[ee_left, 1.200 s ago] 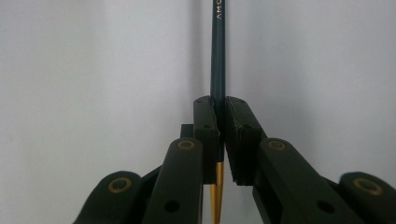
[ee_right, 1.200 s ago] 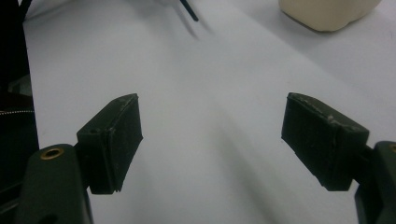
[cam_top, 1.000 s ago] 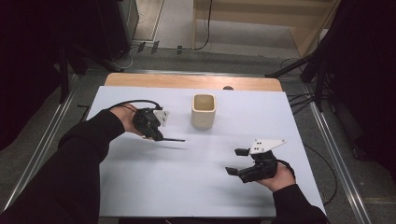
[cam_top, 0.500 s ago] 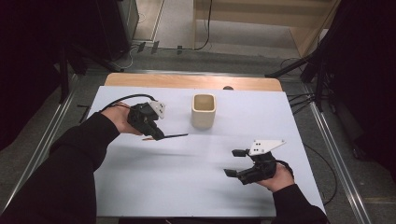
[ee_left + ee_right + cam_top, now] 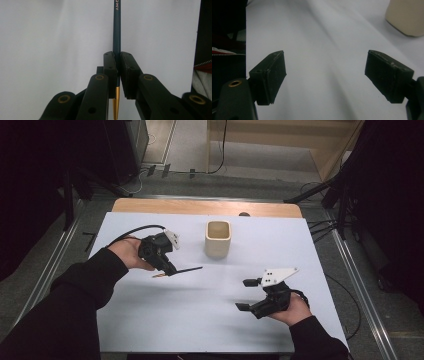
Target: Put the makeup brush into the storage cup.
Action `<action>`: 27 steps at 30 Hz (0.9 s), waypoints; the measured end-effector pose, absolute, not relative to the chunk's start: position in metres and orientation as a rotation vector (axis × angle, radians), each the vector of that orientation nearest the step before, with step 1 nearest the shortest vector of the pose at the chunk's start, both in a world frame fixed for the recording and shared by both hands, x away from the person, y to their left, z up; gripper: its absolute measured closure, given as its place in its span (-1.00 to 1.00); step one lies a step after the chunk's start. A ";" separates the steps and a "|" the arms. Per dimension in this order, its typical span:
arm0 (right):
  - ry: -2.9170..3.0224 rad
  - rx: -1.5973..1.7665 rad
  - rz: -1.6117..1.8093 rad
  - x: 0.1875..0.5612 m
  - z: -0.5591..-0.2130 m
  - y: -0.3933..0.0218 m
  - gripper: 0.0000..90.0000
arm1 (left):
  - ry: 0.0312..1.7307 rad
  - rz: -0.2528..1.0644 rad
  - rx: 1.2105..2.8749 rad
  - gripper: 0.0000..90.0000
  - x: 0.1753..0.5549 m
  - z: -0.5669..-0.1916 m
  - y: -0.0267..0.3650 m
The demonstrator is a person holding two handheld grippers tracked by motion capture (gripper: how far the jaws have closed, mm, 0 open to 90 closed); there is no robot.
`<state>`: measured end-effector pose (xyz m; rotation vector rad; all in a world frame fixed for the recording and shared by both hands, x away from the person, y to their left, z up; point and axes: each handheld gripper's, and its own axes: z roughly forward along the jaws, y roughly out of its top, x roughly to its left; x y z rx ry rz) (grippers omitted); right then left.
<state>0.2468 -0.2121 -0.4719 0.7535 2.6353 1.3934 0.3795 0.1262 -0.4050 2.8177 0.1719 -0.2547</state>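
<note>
Right now my left gripper (image 5: pixel 169 268) is clamped tight on a dark pencil (image 5: pixel 116 30), jaws closed on the shaft near its gold end, long end sticking out ahead. From above, the pencil (image 5: pixel 186 269) is held clear of the white table (image 5: pixel 150 320), roughly level, pointing toward the beige cup (image 5: pixel 218 239), which stands upright just beyond and to the side of the tip. My right gripper (image 5: pixel 250 295) sits low near the front edge, well apart from both, jaws spread wide with nothing between them. Guessing the step is dropping the pencil into the cup. To do it well: tip the pencil toward vertical first, centre the lower end over the cup mouth, lower it inside the rim before letting go. Grip is off-centre, so watch for swing. Right could steady the cup if it tips.
</note>
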 end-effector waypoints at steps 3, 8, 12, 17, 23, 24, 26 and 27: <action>2.680 0.694 1.356 0.249 -0.470 -0.205 -0.60 | 0.171 -0.274 2.821 0.86 0.373 -0.407 0.124; 2.731 0.629 1.350 0.253 -0.467 -0.198 -0.60 | 0.159 -0.275 2.840 0.86 0.363 -0.412 0.119; 2.759 0.625 1.338 0.259 -0.466 -0.195 -0.58 | 0.147 -0.242 2.856 0.86 0.356 -0.412 0.116; 2.786 0.611 1.327 0.268 -0.463 -0.191 -0.53 | 0.138 -0.208 2.859 0.86 0.348 -0.408 0.113; 2.818 0.550 1.313 0.273 -0.459 -0.183 -0.53 | 0.087 -0.202 2.875 0.86 0.340 -0.408 0.108; 2.831 0.542 1.305 0.276 -0.460 -0.180 -0.53 | 0.072 -0.196 2.875 0.86 0.339 -0.408 0.106; 2.839 0.536 1.292 0.278 -0.461 -0.178 -0.52 | 0.060 -0.195 2.873 0.86 0.337 -0.409 0.105; 2.844 0.536 1.294 0.279 -0.461 -0.177 -0.52 | 0.060 -0.208 2.872 0.86 0.337 -0.409 0.105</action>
